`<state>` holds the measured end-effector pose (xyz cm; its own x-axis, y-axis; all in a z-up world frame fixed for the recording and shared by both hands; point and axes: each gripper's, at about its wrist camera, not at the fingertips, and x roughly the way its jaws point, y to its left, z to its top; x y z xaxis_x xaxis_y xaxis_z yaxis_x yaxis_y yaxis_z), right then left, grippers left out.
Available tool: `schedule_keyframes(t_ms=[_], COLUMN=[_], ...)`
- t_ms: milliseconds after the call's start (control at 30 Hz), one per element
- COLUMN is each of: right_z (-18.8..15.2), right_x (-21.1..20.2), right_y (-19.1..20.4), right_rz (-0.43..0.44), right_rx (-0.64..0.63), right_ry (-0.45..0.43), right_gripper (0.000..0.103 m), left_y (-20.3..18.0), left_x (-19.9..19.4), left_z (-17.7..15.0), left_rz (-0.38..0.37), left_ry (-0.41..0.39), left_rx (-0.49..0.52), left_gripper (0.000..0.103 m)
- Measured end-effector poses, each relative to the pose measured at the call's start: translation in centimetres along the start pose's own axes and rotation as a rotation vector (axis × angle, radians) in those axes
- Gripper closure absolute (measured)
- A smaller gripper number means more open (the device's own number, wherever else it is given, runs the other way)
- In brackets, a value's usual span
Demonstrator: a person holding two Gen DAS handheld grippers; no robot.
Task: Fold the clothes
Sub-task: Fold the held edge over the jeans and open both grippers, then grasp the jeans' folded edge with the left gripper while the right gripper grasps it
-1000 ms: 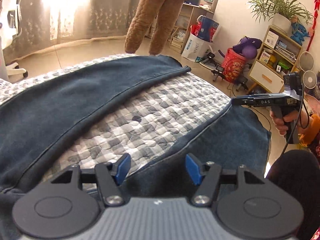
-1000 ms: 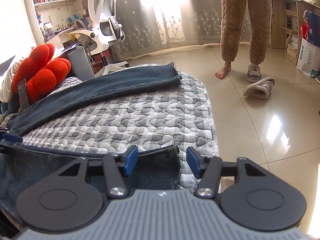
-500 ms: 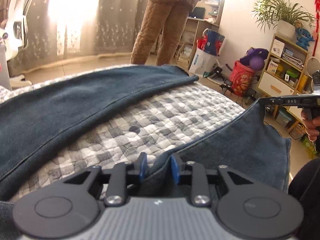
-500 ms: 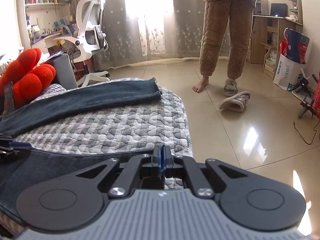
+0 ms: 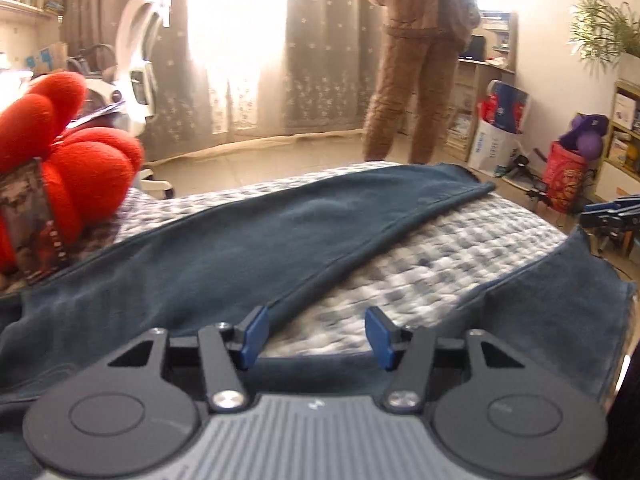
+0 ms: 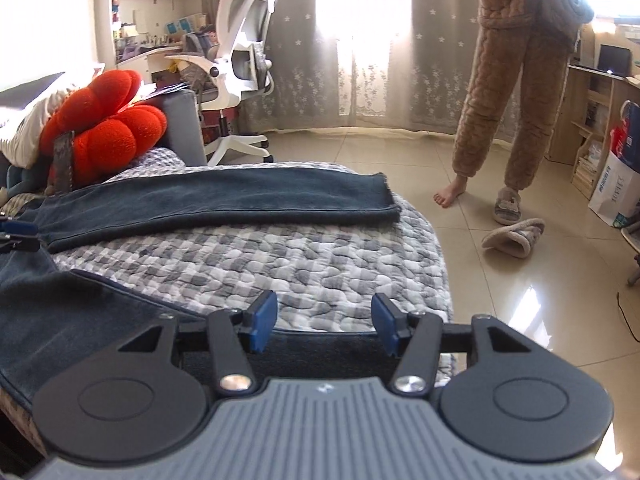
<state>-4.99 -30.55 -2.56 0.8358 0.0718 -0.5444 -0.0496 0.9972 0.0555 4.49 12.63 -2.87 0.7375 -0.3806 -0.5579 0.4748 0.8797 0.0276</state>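
Observation:
Dark blue jeans lie spread on a grey checked quilt (image 5: 440,264). Their far leg (image 5: 280,240) runs across the bed, also seen as the far leg (image 6: 224,200) in the right wrist view. The near leg (image 5: 560,312) drapes over the bed's front edge at the right. My left gripper (image 5: 317,336) hovers over the crotch area, its jaws opening with no cloth pinched between the pads. My right gripper (image 6: 325,322) is over the near leg's hem (image 6: 320,352), its jaws opening too, and the cloth lies loose beneath them. Each gripper shows at the edge of the other's view.
A red plush cushion (image 6: 108,128) sits at the head of the bed. A white office chair (image 6: 240,64) stands behind it. A person in brown quilted pyjamas (image 6: 516,80) stands on the tiled floor beside a loose slipper (image 6: 514,238). Bags and shelves line the right wall.
Half a second ago both grippers were pinched on the near leg's cloth; both have opened and let go. The left wrist view has swung left toward the red cushion.

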Motion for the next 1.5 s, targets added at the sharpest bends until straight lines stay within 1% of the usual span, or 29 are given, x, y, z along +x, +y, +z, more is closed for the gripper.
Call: schedule_keyframes(t_ms=[33, 100, 167, 200, 233, 300, 367, 400, 467, 567, 700, 767, 900, 967, 1000, 1033, 1067, 1100, 1200, 1267, 1367, 1400, 1500], right_z=[0.2, 0.4, 0.5, 0.5, 0.5, 0.5, 0.7, 1.1, 1.8, 3.0, 4.3, 4.8, 5.5, 5.4, 5.2, 5.0, 4.6, 4.2, 3.3, 3.0, 2.7, 2.7, 2.5], right_x=[0.3, 0.9, 1.6, 1.9, 2.2, 2.7, 2.8, 2.9, 3.2, 4.3, 6.4, 7.5, 9.6, 10.4, 10.7, 10.9, 10.9, 10.8, 9.9, 8.9, 7.7, 7.8, 9.8], right_y=[0.7, 2.0, 3.0, 3.5, 3.9, 5.0, 6.2, 6.9, 8.3, 10.8, 14.2, 15.2, 16.6, 17.0, 17.1, 17.3, 17.5, 17.8, 18.5, 19.2, 20.0, 20.3, 21.3], right_rz=[0.011, 0.041, 0.063, 0.069, 0.076, 0.082, 0.087, 0.116, 0.175, 0.278, 0.407, 0.448, 0.492, 0.494, 0.497, 0.502, 0.506, 0.509, 0.506, 0.469, 0.419, 0.402, 0.345], right_rx=[-0.014, -0.034, -0.047, -0.052, -0.057, -0.074, -0.121, -0.14, -0.179, -0.232, -0.268, -0.259, -0.215, -0.2, -0.198, -0.203, -0.213, -0.227, -0.28, -0.323, -0.37, -0.386, -0.417], right_ry=[0.007, 0.021, 0.033, 0.041, 0.048, 0.066, 0.075, 0.079, 0.087, 0.122, 0.186, 0.213, 0.254, 0.273, 0.287, 0.299, 0.307, 0.305, 0.264, 0.209, 0.124, 0.114, 0.15], right_gripper=[0.047, 0.047, 0.047, 0.047, 0.047, 0.047, 0.047, 0.047, 0.047, 0.047, 0.047, 0.047, 0.047, 0.048, 0.053, 0.057, 0.064, 0.072, 0.083, 0.086, 0.087, 0.088, 0.087], left_y=[1.1, 3.2, 4.8, 5.5, 6.1, 6.4, 6.3, 6.0, 5.3, 4.2, 2.8, 2.4, 1.4, 1.2, 1.2, 1.2, 1.2, 0.9, -0.2, -0.5, -1.3, -1.6, -2.8], left_x=[-0.3, -0.5, -0.1, 0.1, 0.2, -0.3, -0.7, -0.9, -1.2, -1.2, 0.4, 1.6, 4.0, 4.4, 4.4, 4.3, 4.1, 3.8, 2.8, 2.0, 0.9, 1.4, 3.0], left_z=[-0.2, -1.1, -2.6, -3.4, -4.3, -4.2, -3.8, -3.5, -3.0, -2.6, -1.4, -0.7, 0.0, 0.1, 0.1, 0.0, -0.1, -0.5, -1.5, -1.7, -2.2, -2.4, -3.2], left_rz=[0.04, 0.084, 0.119, 0.119, 0.115, 0.118, 0.125, 0.115, 0.067, -0.012, -0.103, -0.153, -0.186, -0.197, -0.206, -0.227, -0.25, -0.238, -0.177, -0.124, -0.036, -0.013, 0.049], left_ry=[-0.002, 0.007, 0.051, 0.055, 0.056, 0.056, 0.055, 0.048, 0.013, -0.031, -0.013, 0.036, 0.142, 0.178, 0.192, 0.203, 0.213, 0.207, 0.16, 0.106, -0.01, -0.006, 0.012], left_rx=[-0.017, -0.063, -0.1, -0.112, -0.124, -0.164, -0.196, -0.198, -0.188, -0.136, 0.001, 0.059, 0.2, 0.219, 0.208, 0.191, 0.174, 0.166, 0.164, 0.131, 0.138, 0.153, 0.223], left_gripper=[0.048, 0.048, 0.048, 0.045, 0.045, 0.046, 0.047, 0.048, 0.048, 0.048, 0.047, 0.047, 0.047, 0.048, 0.053, 0.07, 0.08, 0.084, 0.091, 0.094, 0.095, 0.095, 0.092])
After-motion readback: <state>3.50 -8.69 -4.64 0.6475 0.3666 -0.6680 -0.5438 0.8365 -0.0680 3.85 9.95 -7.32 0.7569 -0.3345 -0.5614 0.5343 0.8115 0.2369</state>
